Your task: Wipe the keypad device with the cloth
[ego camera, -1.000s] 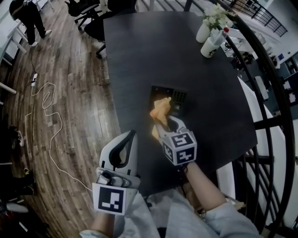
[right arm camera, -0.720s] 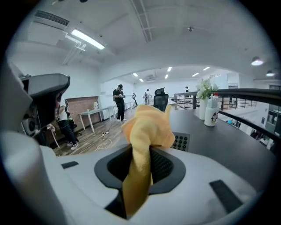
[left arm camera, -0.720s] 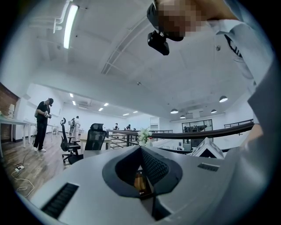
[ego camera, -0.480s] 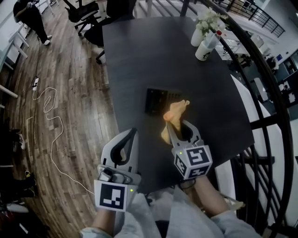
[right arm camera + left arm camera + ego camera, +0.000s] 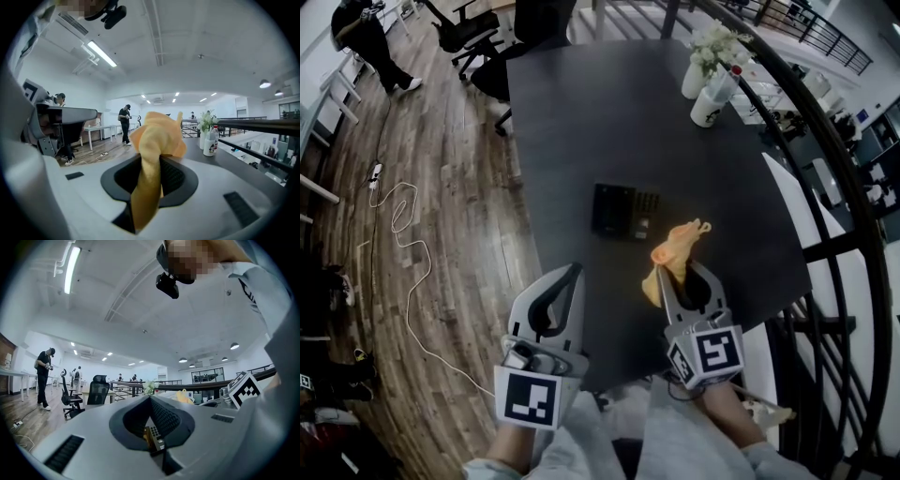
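dark table on wood floor, office chairs

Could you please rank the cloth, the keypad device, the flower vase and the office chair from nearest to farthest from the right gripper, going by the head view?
1. cloth: clamped in the right gripper's jaws.
2. keypad device: on the table, just ahead and to the left.
3. flower vase: far end of the table, right side.
4. office chair: beyond the table, far left.
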Demonstrator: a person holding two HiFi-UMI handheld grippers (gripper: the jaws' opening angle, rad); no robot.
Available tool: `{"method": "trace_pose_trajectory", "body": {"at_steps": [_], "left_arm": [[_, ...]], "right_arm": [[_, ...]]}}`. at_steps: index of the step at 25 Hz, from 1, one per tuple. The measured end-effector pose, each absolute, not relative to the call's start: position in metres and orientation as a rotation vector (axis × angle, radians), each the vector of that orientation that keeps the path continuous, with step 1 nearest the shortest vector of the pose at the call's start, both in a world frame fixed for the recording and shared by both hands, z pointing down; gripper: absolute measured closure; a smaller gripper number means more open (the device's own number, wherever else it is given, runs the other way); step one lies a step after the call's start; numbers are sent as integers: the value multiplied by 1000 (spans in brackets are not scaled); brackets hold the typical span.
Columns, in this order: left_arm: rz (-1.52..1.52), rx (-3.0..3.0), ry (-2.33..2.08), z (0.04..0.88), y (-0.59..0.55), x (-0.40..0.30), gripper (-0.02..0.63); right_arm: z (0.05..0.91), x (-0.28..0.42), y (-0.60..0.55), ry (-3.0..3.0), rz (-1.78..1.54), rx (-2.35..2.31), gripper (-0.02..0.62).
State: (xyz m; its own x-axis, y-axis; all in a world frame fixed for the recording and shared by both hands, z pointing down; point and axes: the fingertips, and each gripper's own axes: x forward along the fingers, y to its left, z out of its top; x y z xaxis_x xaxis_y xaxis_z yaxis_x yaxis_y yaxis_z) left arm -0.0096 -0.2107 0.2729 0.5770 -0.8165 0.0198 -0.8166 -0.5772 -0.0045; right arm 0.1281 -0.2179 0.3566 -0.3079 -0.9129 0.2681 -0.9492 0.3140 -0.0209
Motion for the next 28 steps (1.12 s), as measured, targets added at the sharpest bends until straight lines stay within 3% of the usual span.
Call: {"method": "trace_pose_trajectory", "body": {"at_steps": [28], "left_arm": [[37, 2801, -1402, 275, -207, -2, 592]], "right_arm": [[341, 130, -202, -2393, 254, 1757, 499]]}}
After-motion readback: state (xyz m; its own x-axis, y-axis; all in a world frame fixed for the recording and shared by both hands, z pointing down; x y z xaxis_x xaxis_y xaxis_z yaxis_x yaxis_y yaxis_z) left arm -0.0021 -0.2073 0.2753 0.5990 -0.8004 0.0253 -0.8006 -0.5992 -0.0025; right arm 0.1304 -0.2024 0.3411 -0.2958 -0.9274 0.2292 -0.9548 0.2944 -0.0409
